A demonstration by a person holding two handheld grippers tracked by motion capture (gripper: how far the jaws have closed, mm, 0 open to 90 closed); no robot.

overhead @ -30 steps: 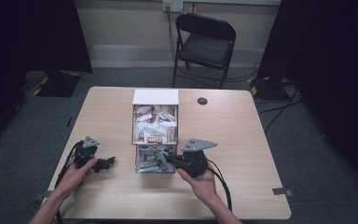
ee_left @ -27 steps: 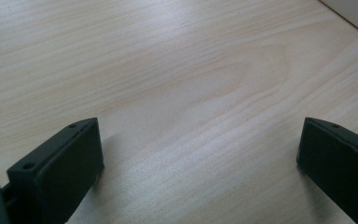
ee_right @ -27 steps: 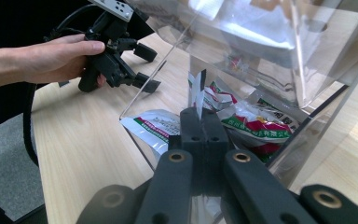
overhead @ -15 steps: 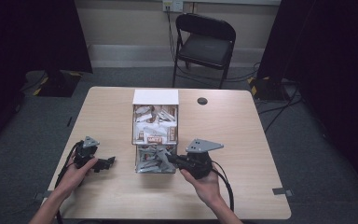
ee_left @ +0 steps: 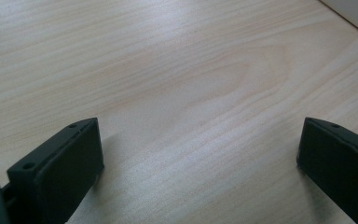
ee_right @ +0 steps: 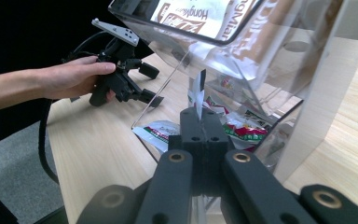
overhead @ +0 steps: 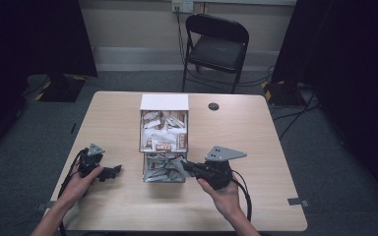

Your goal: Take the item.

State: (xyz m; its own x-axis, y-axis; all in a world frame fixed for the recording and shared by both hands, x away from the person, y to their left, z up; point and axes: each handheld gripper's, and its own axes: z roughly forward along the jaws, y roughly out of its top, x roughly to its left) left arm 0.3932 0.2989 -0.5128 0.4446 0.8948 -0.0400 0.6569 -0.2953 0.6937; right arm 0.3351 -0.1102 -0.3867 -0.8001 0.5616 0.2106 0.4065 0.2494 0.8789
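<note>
A thin white sachet with a dark printed edge (ee_right: 198,93) stood upright, pinched by its lower end between the clenched jaws of the right tongs (ee_right: 200,114), at the open bottom mouth of a clear plastic two-tier dispenser box (overhead: 163,142). In the right gripper view the sachet rose straight above the jaw tips, just in front of the transparent sloped wall, with more loose sachets in white, green and red wrappers (ee_right: 233,126) lying in the lower tray behind it. The upper tier (ee_right: 200,18) carried brown-and-white printed packets, its lettering partly legible through the plastic.

From the high view the dispenser sat at the middle of the pale wooden bench (overhead: 256,128), a white card lid (overhead: 164,102) at its 12 o'clock end. The right tongs (overhead: 189,167), held in the person's right hand (overhead: 224,191), reached into the box's lower tray from 4 o'clock. The left tongs (overhead: 114,171), held in the left hand (overhead: 81,179), rested on the bench at 8 o'clock of the box, well apart from it, jaws spread wide over bare wood.

A small dark round disc (overhead: 213,106) lay near the bench's far edge at 1 o'clock of the box, and a black folding chair (overhead: 216,46) stood beyond.
</note>
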